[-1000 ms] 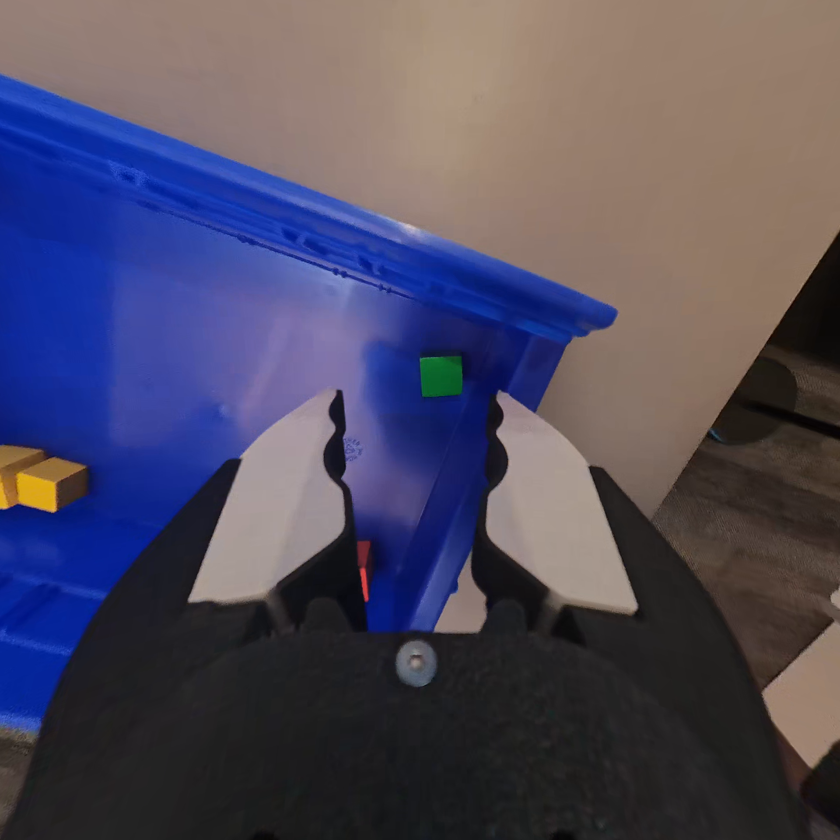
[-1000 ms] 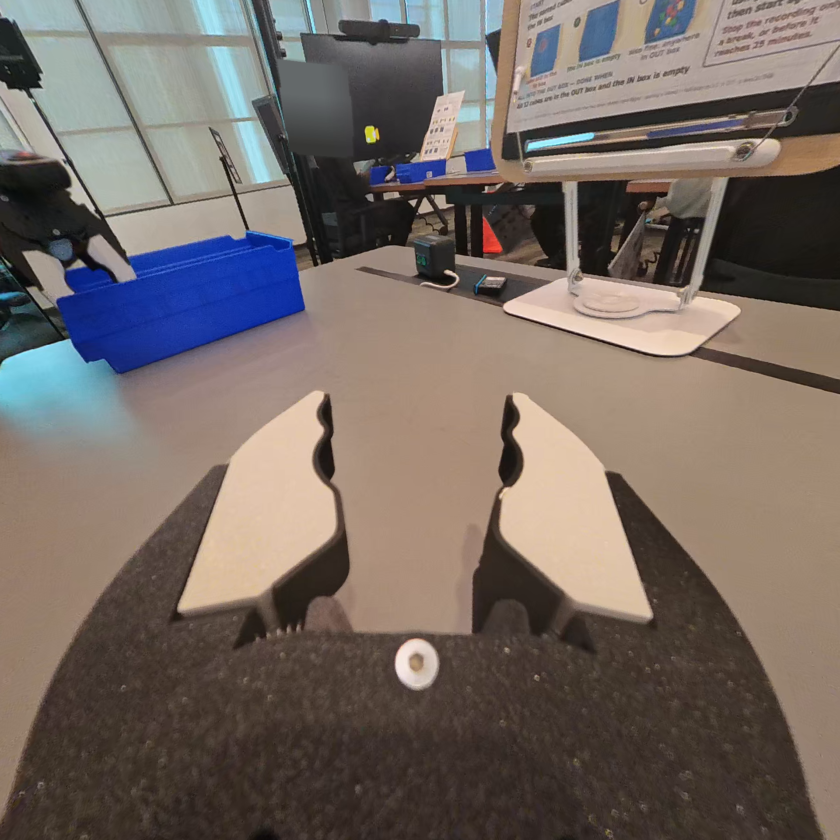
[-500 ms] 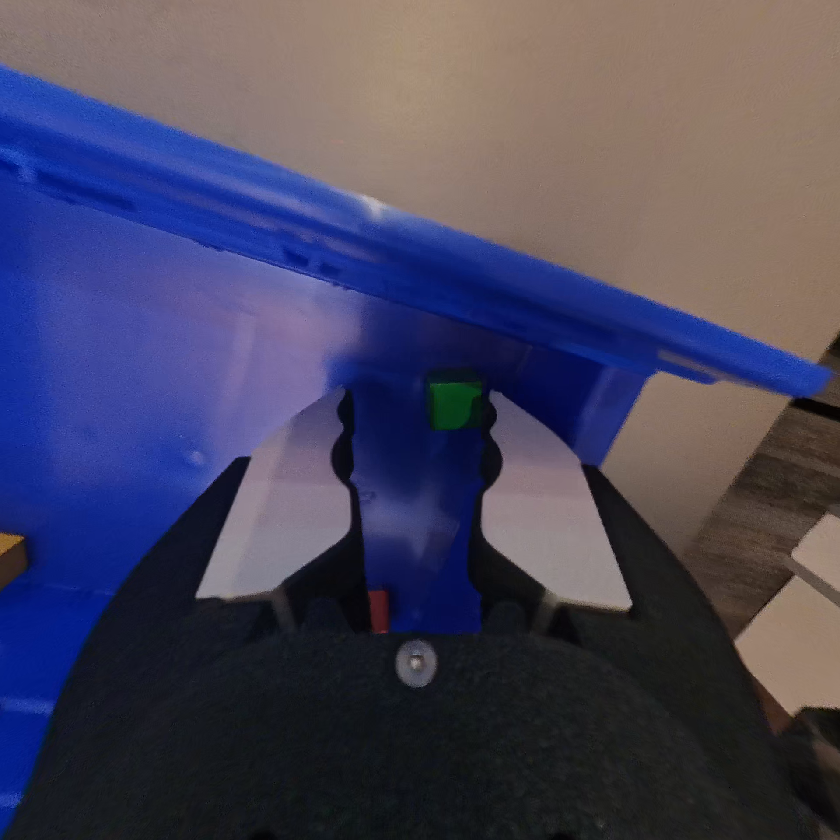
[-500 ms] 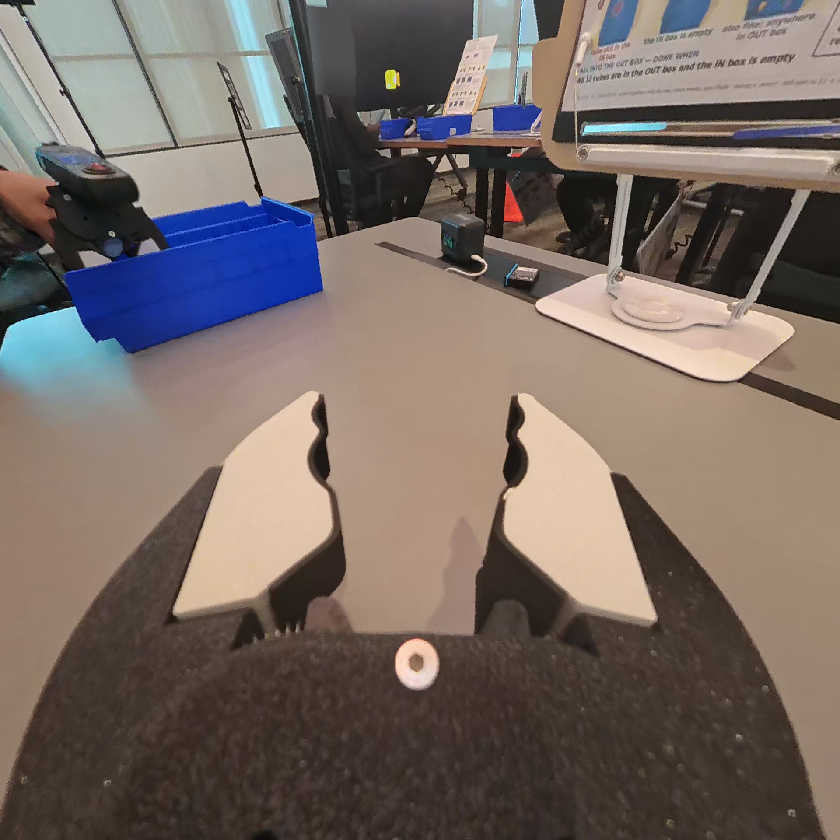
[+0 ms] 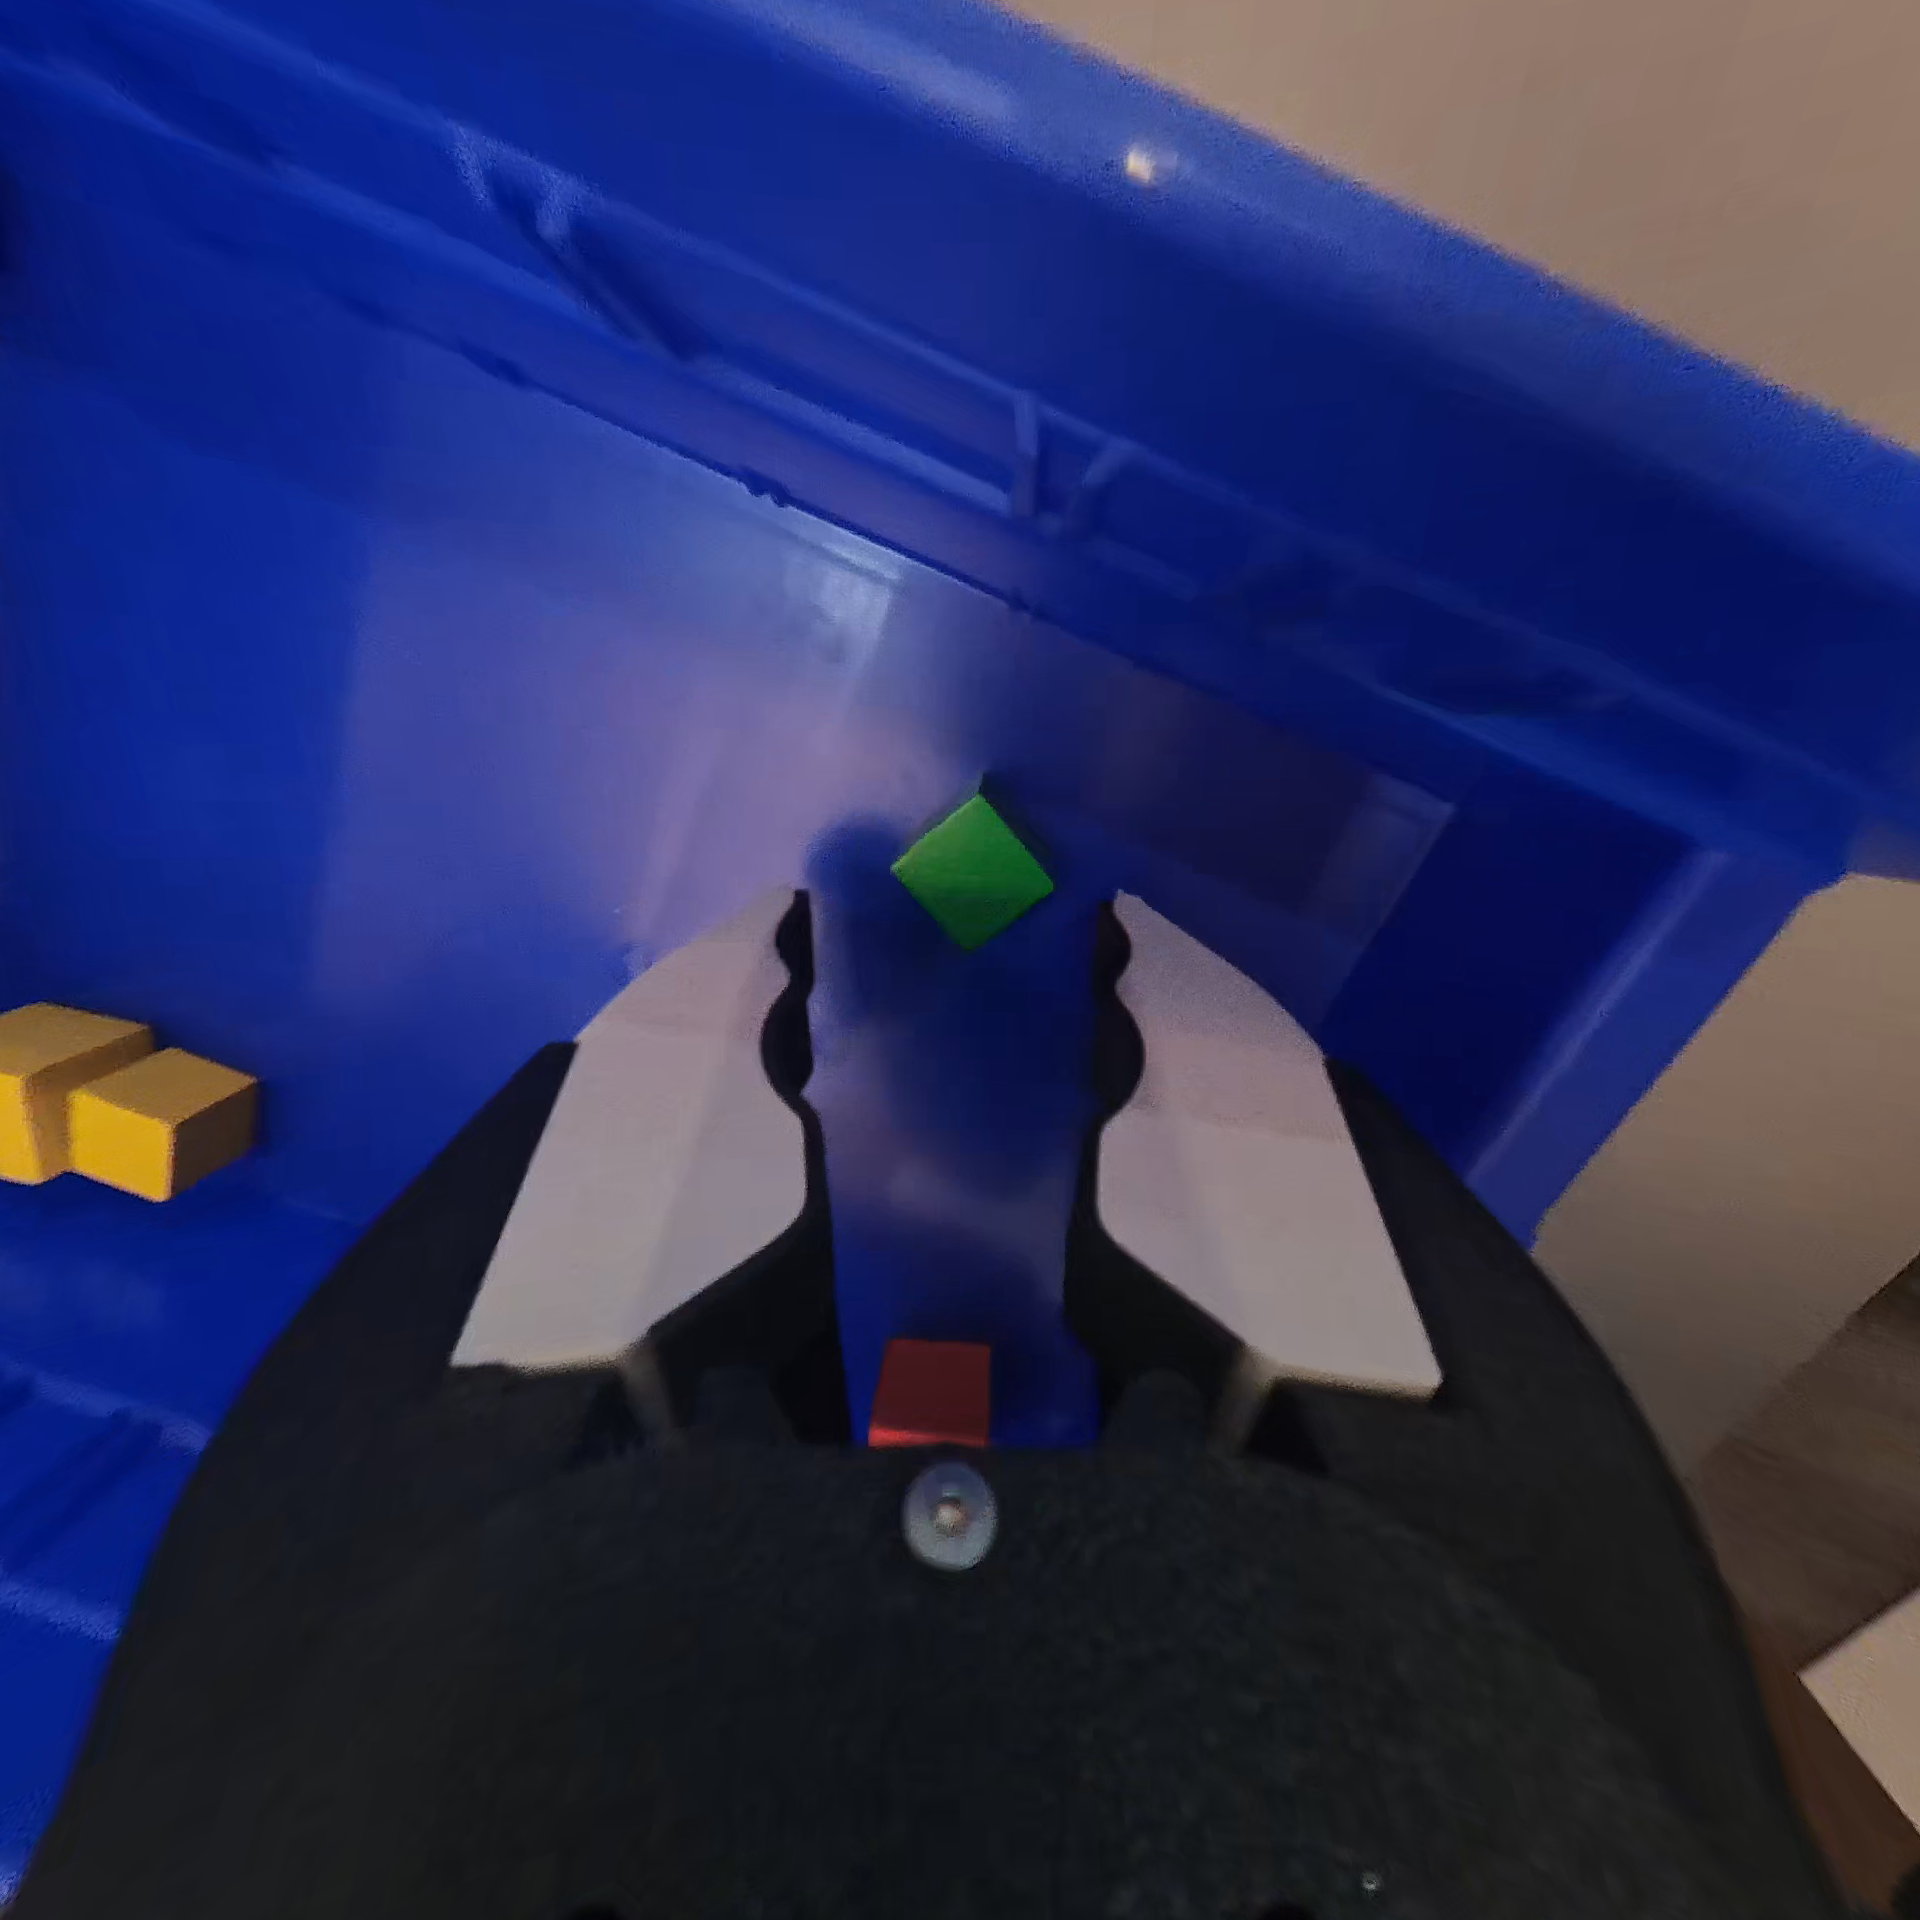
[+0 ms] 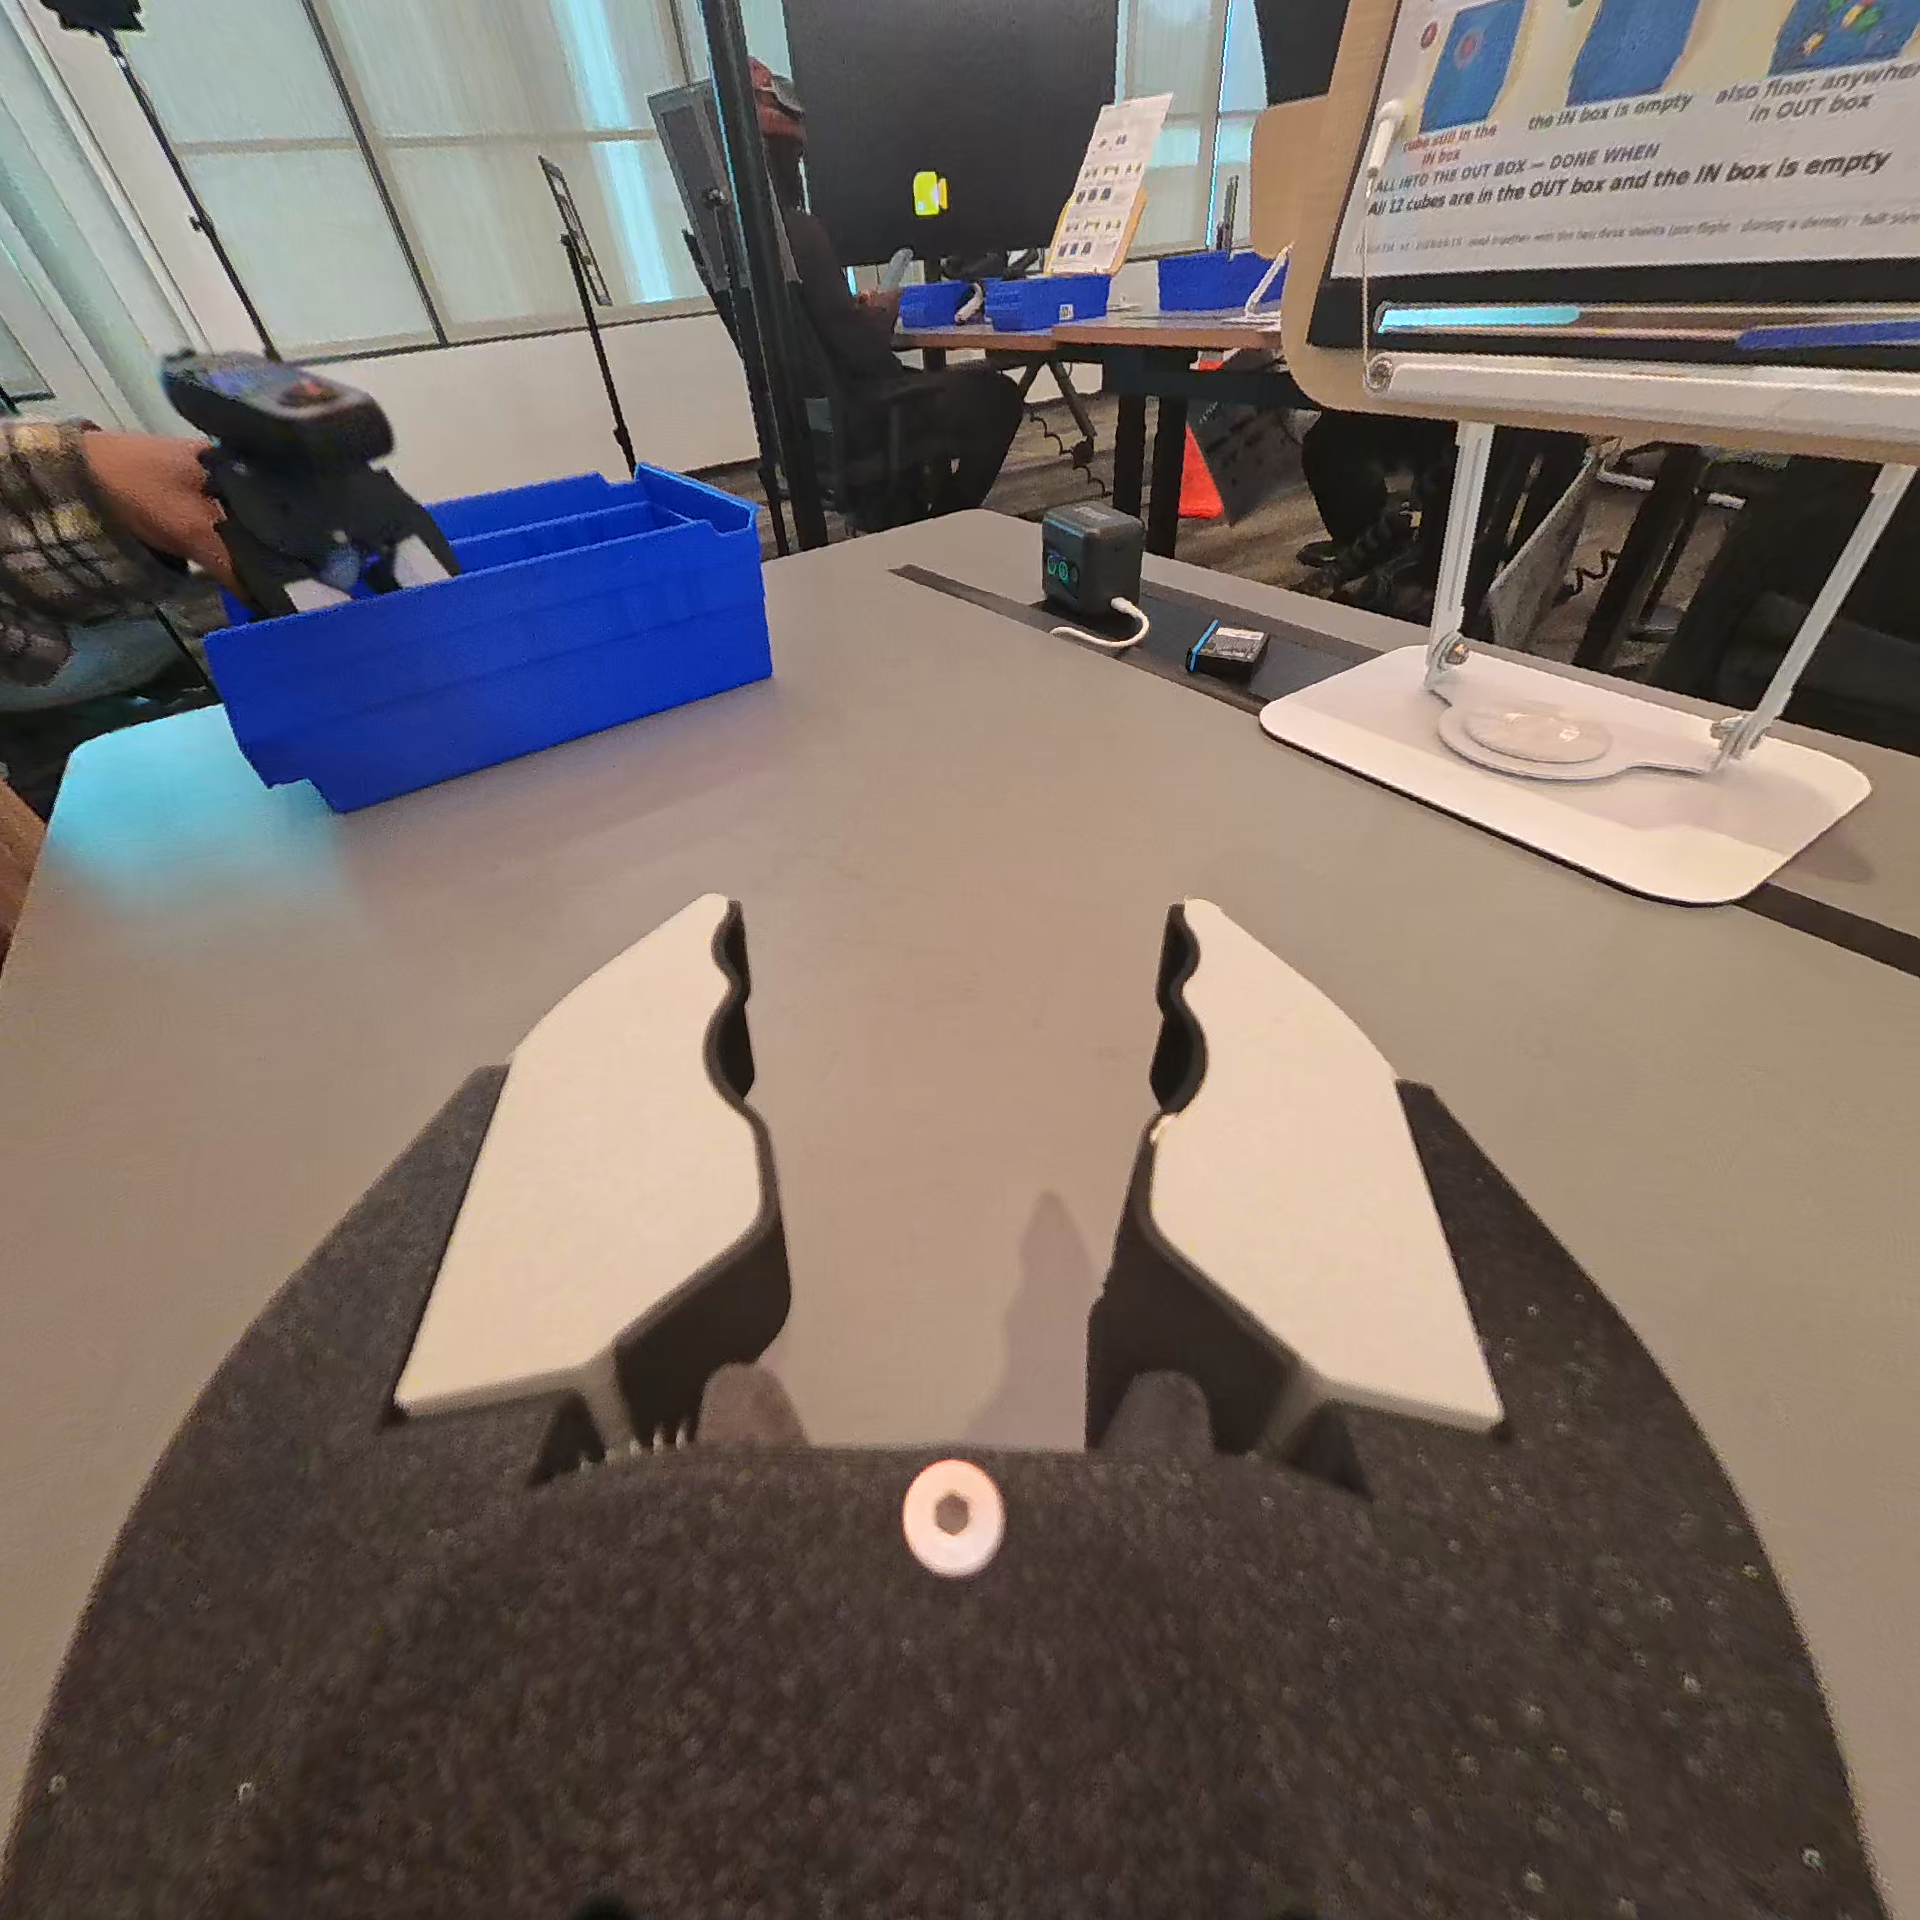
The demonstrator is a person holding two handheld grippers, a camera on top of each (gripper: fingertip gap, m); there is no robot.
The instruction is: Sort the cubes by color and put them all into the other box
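The left wrist view is blurry and dim inside the blue box (image 5: 520, 644). The right wrist view is sharp, bright from big windows (image 6: 416, 177), with bent edges.

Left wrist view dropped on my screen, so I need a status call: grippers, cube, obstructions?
Left gripper open inside blue box. Green cube just ahead, ungrasped. Right gripper open, empty. Nothing blocking.

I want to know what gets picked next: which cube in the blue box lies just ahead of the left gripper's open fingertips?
The green cube, just beyond the left gripper. The red cube sits back near the finger bases, and the yellow cubes lie far off to the side.
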